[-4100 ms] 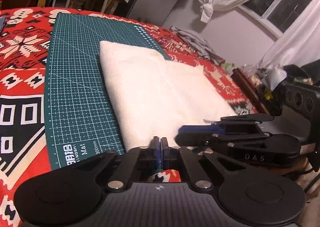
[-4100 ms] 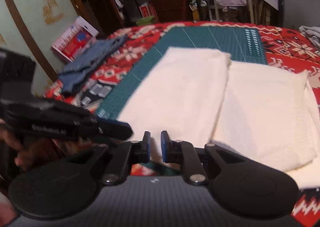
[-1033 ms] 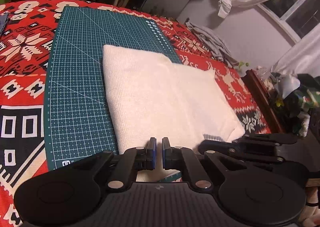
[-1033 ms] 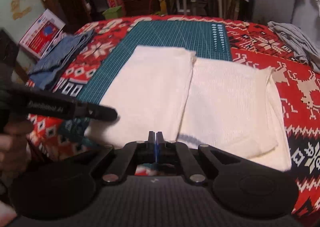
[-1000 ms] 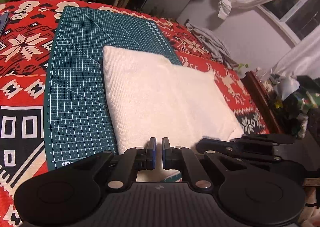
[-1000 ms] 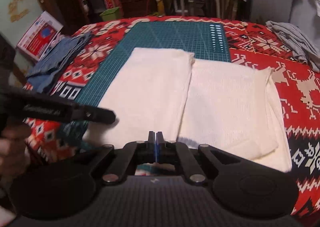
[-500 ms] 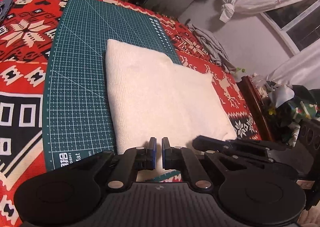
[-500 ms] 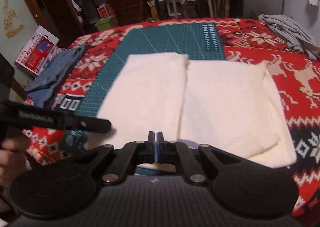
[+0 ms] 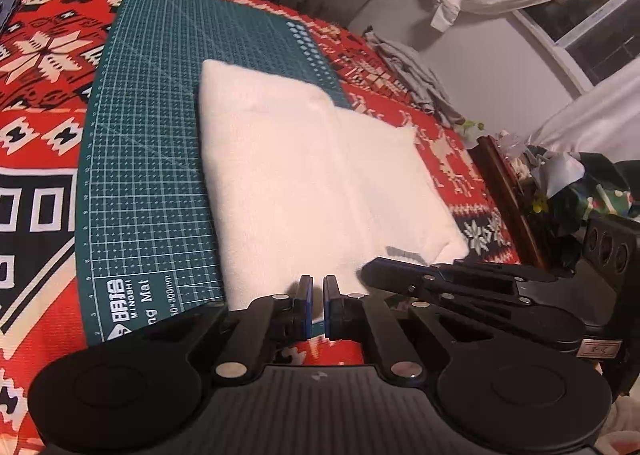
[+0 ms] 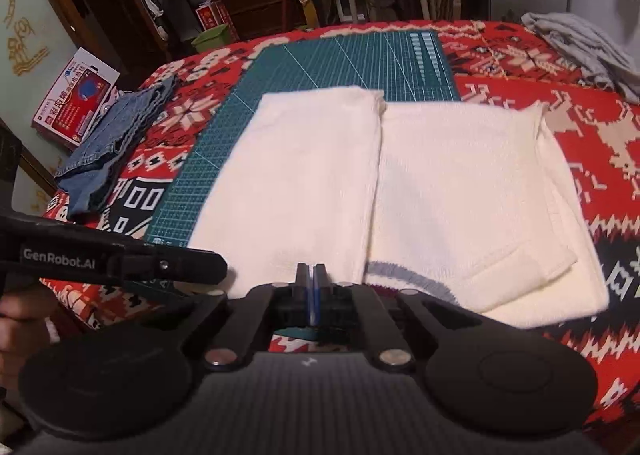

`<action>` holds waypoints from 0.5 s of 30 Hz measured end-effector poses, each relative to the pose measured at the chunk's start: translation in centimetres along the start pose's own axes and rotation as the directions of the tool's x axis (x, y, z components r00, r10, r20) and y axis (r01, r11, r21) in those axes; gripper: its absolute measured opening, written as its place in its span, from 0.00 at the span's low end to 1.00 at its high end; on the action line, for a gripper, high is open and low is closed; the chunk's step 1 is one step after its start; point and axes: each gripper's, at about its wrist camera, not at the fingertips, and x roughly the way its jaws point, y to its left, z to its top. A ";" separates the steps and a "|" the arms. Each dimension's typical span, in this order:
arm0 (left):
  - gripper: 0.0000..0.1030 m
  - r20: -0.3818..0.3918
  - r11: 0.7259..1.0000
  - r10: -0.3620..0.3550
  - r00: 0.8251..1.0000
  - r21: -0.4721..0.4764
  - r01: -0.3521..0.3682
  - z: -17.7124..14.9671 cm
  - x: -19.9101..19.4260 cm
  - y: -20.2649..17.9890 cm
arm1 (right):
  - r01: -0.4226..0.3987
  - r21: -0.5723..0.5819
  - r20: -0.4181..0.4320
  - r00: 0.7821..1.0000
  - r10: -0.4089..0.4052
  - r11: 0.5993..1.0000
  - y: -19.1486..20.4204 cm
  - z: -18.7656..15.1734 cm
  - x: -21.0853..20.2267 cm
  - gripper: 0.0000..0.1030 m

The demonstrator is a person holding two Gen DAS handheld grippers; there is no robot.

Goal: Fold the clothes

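Green cutting mat (image 9: 152, 159), red patterned blanket (image 9: 44, 67)

The left hand-held gripper (image 9: 316, 305) is slightly parted; the right hand-held gripper (image 10: 311, 291) is fully closed.

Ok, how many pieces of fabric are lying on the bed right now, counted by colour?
White: 1, the folded garment
Blue: 1, the denim
Grey: 1, the cloth
Total: 3

Box (image 10: 76, 99) print (too small)
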 end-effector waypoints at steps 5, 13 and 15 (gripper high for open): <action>0.05 0.024 1.000 -0.003 1.000 -0.005 0.004 0.6 -0.2 0.1 | -0.014 -0.017 0.016 1.000 0.015 1.000 0.5 1.0 -0.3 0.04; 0.05 0.020 1.000 -0.012 1.000 -0.012 0.012 0.6 -0.3 0.4 | -0.014 -0.013 -0.001 1.000 0.014 1.000 0.3 1.5 0.4 0.04; 0.05 0.023 1.000 -0.019 1.000 -0.020 0.019 0.7 -0.3 0.6 | -0.011 -0.007 -0.002 1.000 0.011 1.000 0.1 1.6 0.5 0.04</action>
